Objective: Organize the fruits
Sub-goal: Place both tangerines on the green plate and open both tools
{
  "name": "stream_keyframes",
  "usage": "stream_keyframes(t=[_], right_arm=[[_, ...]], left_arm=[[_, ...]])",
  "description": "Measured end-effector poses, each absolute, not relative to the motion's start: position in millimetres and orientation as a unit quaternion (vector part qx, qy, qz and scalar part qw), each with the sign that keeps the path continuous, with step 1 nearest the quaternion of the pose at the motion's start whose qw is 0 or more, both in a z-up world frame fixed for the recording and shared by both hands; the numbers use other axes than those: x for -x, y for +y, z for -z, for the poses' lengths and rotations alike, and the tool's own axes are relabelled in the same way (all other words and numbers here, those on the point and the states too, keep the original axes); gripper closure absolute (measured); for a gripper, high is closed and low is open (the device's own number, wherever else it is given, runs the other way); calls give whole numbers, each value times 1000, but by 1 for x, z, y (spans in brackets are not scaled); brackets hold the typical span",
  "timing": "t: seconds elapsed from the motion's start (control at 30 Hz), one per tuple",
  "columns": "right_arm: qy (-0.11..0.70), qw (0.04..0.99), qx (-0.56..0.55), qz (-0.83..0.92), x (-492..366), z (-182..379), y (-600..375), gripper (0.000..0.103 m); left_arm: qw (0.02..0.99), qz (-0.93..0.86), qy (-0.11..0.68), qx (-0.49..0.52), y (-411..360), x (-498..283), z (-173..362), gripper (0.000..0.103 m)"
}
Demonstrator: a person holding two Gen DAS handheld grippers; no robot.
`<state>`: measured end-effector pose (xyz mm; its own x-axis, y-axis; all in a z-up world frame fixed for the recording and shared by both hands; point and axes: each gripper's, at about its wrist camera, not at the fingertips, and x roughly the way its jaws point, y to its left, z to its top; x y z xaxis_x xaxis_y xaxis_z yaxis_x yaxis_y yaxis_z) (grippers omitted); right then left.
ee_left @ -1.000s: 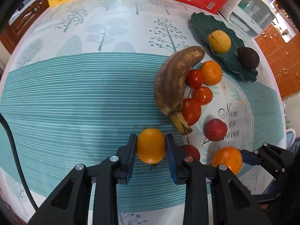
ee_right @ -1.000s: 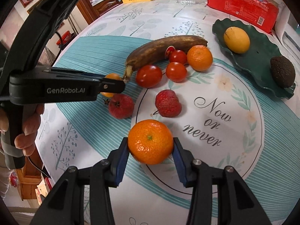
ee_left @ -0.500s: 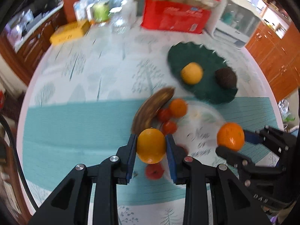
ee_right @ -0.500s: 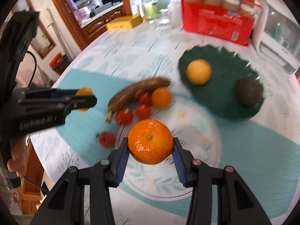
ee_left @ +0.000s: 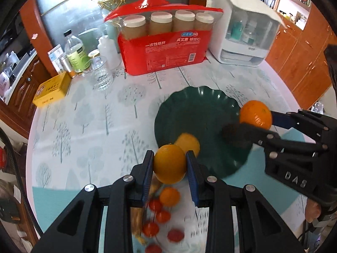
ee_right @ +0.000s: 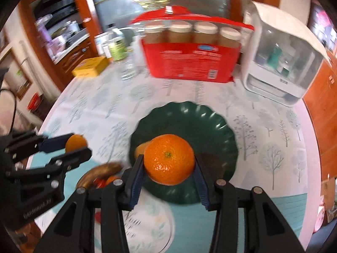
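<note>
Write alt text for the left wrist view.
The left gripper holds a small orange above a tree-print tablecloth, near a dark green plate. At right, the right gripper holds another orange over the plate.

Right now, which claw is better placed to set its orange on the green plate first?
Probably the right claw: its orange hangs over the green plate. The left claw holds its orange at the plate's near rim.
</note>
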<state>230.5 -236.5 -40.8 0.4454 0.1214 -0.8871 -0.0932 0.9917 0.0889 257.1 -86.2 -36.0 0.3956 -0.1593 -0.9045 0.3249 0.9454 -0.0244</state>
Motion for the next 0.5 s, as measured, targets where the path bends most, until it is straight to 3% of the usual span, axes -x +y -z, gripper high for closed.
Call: stream_keyframes(t=[0.5], right_arm=[[586, 805, -90, -20, -290, 147, -278, 58]], left_arm=[[788, 139, 599, -29, -124, -351, 146, 74]])
